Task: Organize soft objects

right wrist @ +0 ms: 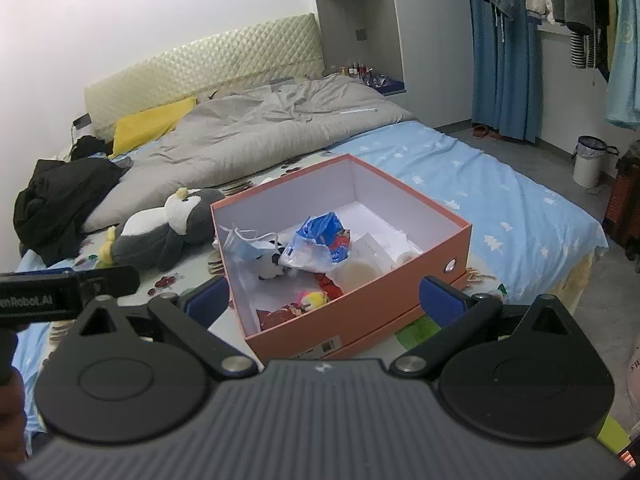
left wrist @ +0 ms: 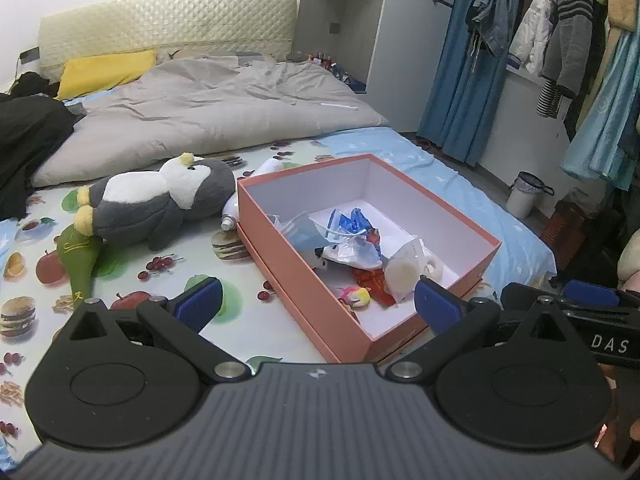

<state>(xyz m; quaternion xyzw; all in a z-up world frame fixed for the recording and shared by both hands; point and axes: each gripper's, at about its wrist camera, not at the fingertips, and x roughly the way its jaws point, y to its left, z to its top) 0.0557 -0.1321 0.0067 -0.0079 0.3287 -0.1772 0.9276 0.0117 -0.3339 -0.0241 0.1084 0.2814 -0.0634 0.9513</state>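
Note:
An orange box [left wrist: 304, 276] with a white inside stands open on the bed. In it lie a blue face mask [right wrist: 248, 248], a blue-and-white plastic bag [right wrist: 316, 244], a small panda toy [right wrist: 274, 266], a yellow-pink toy [right wrist: 314, 300] and a white roll [left wrist: 434, 268]. A grey-and-white penguin plush [left wrist: 160, 200] lies left of the box, beside a green plush [left wrist: 80, 256]. My left gripper [left wrist: 318, 306] is open over the box's near left corner, holding nothing. My right gripper [right wrist: 324, 298] is open wide before the box's near wall, also holding nothing.
A white bottle [left wrist: 234, 212] lies between the penguin and the box. A grey duvet [left wrist: 208, 112], a yellow pillow [left wrist: 104, 70] and black clothes [left wrist: 28, 140] cover the far bed. Hanging clothes [left wrist: 568, 32] and a small bin [left wrist: 526, 194] stand to the right.

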